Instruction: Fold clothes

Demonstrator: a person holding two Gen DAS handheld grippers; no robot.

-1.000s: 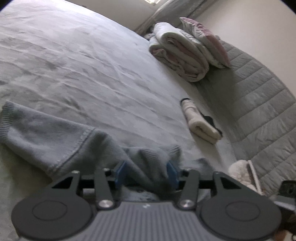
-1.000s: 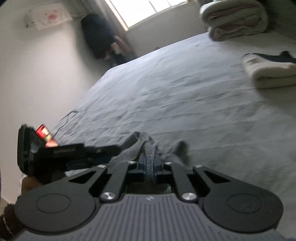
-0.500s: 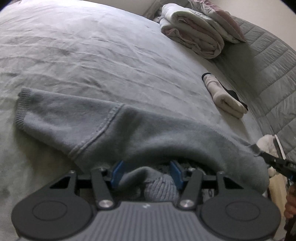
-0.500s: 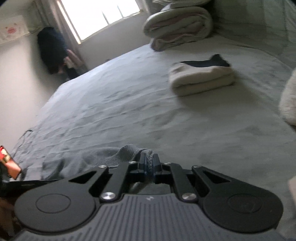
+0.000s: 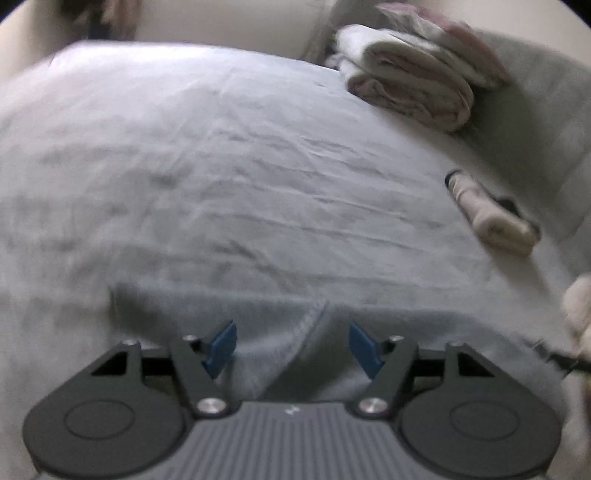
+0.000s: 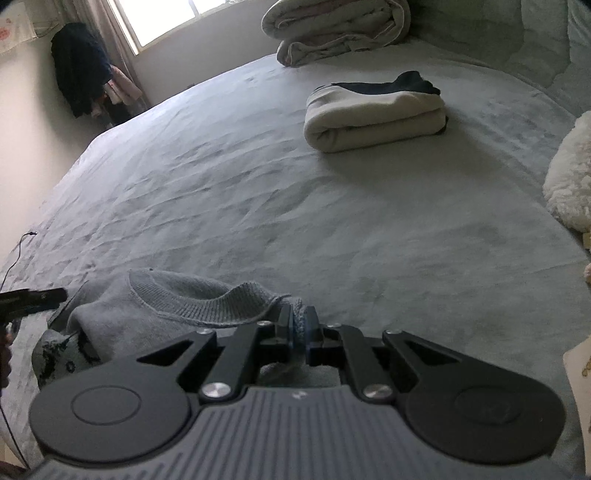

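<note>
A grey knit sweater (image 5: 280, 343) lies spread on the grey bed sheet (image 5: 221, 184), a seam running up between my left gripper's fingers. My left gripper (image 5: 291, 345) hovers over it with its blue pads (image 5: 221, 347) wide apart, open and gripping nothing; this view is blurred. In the right wrist view the sweater (image 6: 166, 314) is bunched at the lower left, showing a dark-patterned part at its near end. My right gripper (image 6: 301, 328) is shut on the sweater's ribbed edge. The tip of the left gripper (image 6: 29, 299) shows at the left border.
A folded cream garment with a dark piece on top (image 6: 373, 118) lies at the far right of the bed. Rolled blankets (image 6: 332, 33) are stacked by the padded headboard. A fluffy white item (image 6: 569, 177) sits at the right edge. A thin cable (image 6: 14, 254) crosses the left side.
My left gripper has opened and let go of the sweater, which now lies flatter on the bed. My right gripper kept its hold on the ribbed edge and moved right.
</note>
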